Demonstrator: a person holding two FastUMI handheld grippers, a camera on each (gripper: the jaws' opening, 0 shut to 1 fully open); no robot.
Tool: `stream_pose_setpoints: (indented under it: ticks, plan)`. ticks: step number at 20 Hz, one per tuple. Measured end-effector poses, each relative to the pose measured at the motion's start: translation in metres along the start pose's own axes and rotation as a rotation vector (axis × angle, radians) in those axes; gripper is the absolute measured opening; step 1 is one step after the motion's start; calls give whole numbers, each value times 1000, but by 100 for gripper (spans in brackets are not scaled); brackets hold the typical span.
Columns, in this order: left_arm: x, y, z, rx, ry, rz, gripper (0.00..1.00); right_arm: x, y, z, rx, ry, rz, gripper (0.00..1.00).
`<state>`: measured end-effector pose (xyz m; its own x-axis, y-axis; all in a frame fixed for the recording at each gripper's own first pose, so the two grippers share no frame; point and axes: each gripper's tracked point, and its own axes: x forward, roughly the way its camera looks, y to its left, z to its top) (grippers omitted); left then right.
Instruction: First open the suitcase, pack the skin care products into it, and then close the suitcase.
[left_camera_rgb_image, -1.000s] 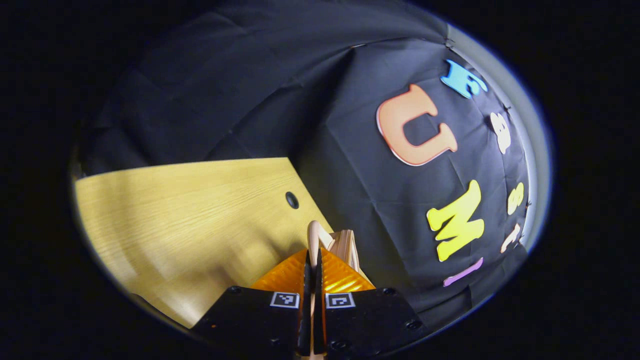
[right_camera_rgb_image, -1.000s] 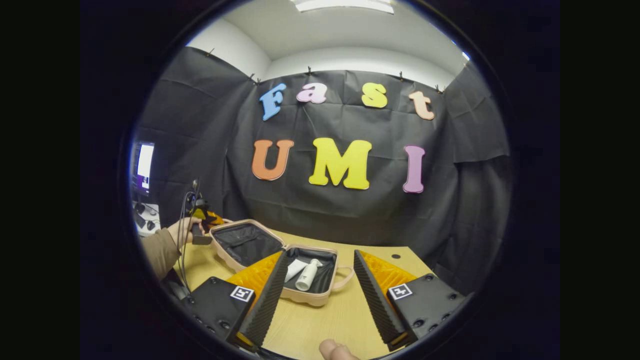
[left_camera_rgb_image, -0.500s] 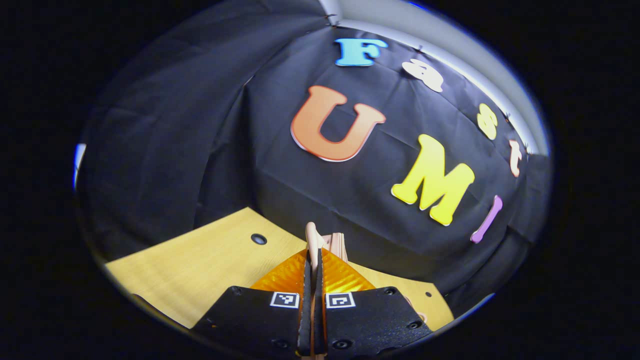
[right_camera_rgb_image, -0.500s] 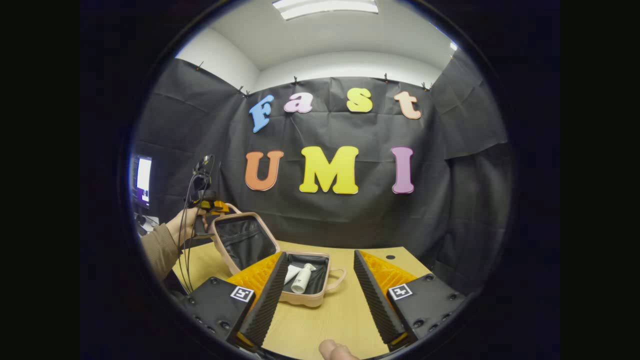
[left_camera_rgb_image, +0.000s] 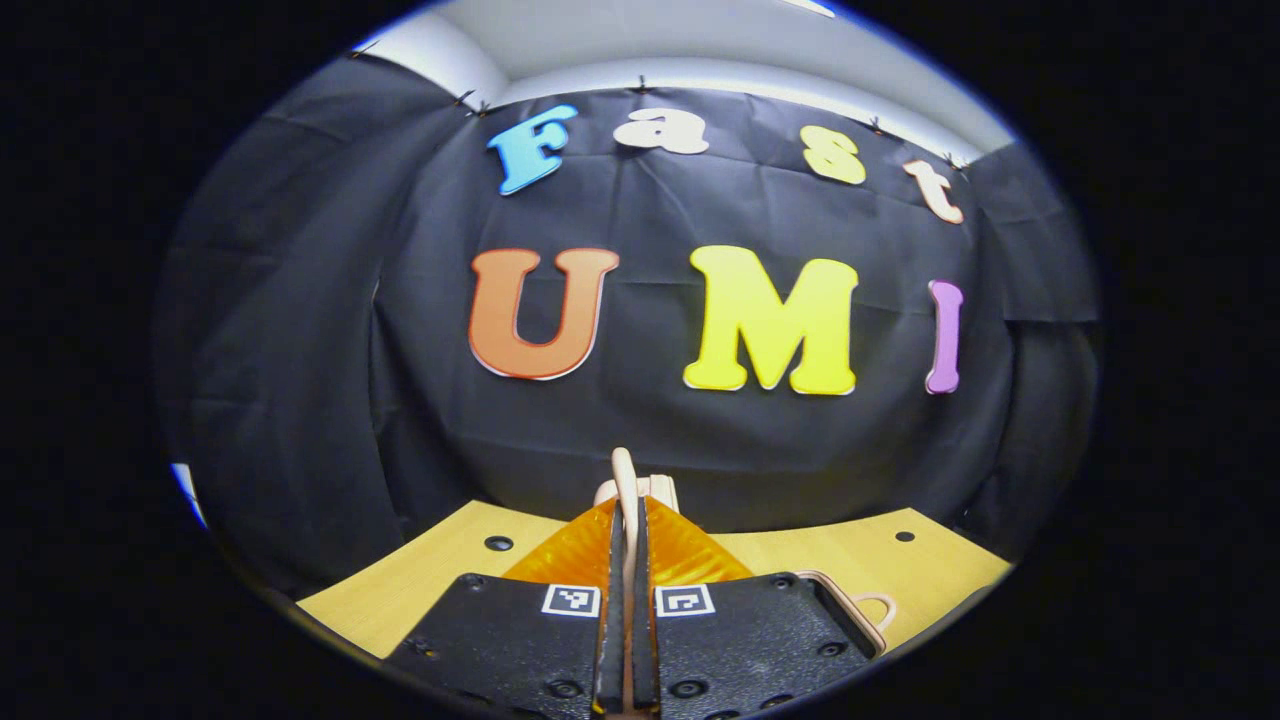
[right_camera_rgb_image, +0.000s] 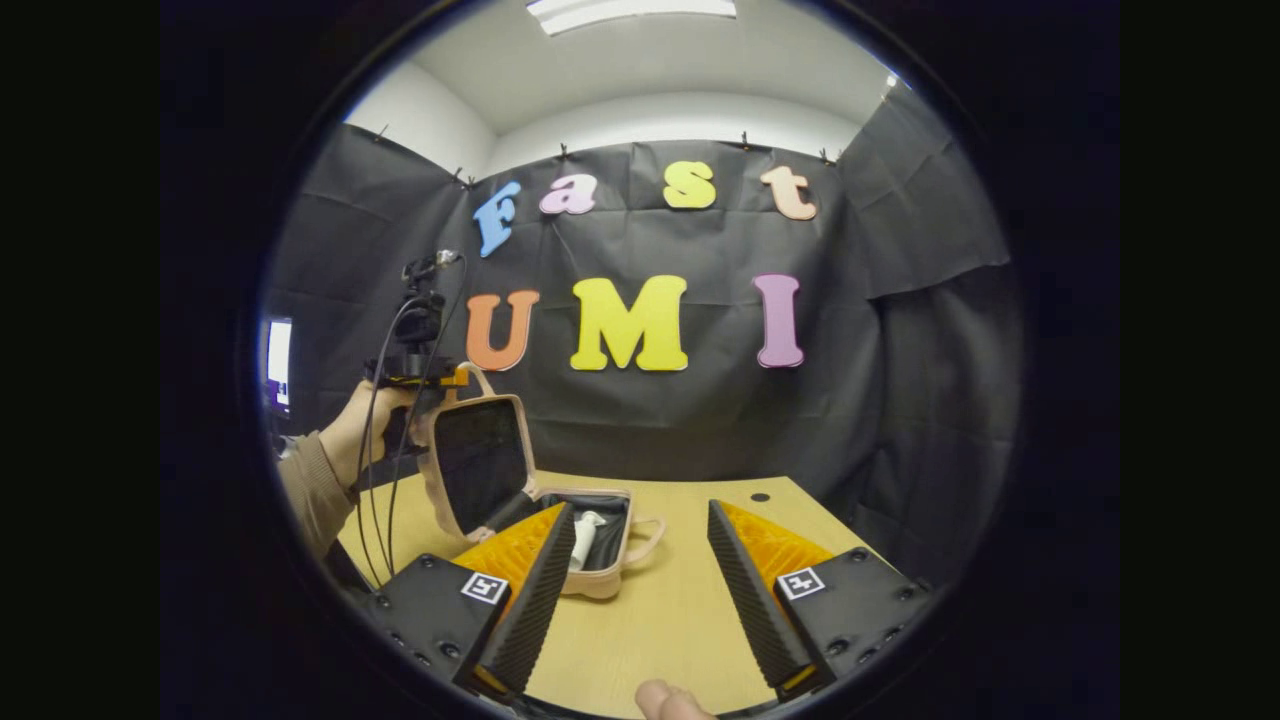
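Right gripper view, left to right: hand (right_camera_rgb_image: 352, 432) with brown sleeve holds left gripper (right_camera_rgb_image: 432, 383), clamped on handle (right_camera_rgb_image: 480, 381) at top edge of lid (right_camera_rgb_image: 478, 462). Lid raised near upright, dark lining facing right. Suitcase (right_camera_rgb_image: 592, 582) base flat on wooden table (right_camera_rgb_image: 680, 610), white skin care products (right_camera_rgb_image: 584, 524) inside. Right gripper (right_camera_rgb_image: 640, 570) jaws wide, holding nothing, above table near suitcase. Left gripper view: fingers (left_camera_rgb_image: 612, 560) pressed together on pale handle, suitcase edge lower right.
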<state>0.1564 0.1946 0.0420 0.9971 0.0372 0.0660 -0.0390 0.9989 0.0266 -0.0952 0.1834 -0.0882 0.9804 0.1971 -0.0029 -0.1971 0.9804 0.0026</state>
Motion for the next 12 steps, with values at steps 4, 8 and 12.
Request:
stream_pose_setpoints:
  ticks: [4, 8, 12]
  plan:
    - [-5, -59, -1, 108, -44, -25, 7, -2, -19, -8, -22, 3, -40, 79]
    - [-1, -143, -17, 217, -59, -88, 7, -6, -34, -17, 3, 5, -42, 79]
    - [-6, -207, -57, 348, -53, -142, 7, -10, -57, -31, 29, 25, -59, 79]
